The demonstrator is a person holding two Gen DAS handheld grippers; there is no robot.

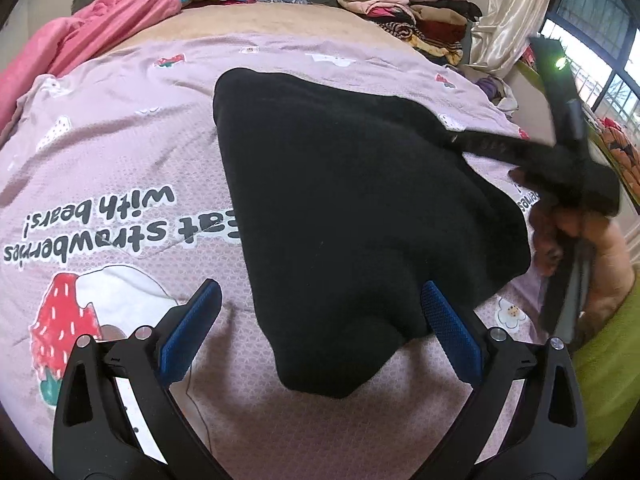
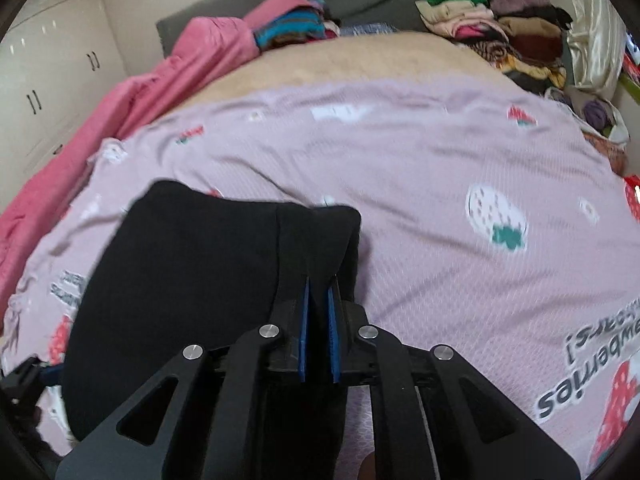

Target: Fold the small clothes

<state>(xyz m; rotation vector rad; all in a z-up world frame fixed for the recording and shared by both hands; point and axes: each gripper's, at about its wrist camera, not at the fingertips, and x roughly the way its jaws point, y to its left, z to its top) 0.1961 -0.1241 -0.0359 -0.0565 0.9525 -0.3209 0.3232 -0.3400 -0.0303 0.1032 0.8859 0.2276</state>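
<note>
Black garment [image 2: 180,280] pinched in right gripper [image 2: 318,304] jaws

My pads [image 1: 192,332] are blue on black frames. The garment [image 1: 352,208] is plain black, no pattern. The bedspread [image 1: 120,152] is pale pink with a fine woven texture, printed with red white-flecked strawberries, green leaves, white patches and black lettering. At 11 o'clock lies a solid pink blanket [image 1: 100,20]. At 1 o'clock, a stack of clothes [image 1: 404,8] shows green, cream, pink, maroon and stripes.
</note>
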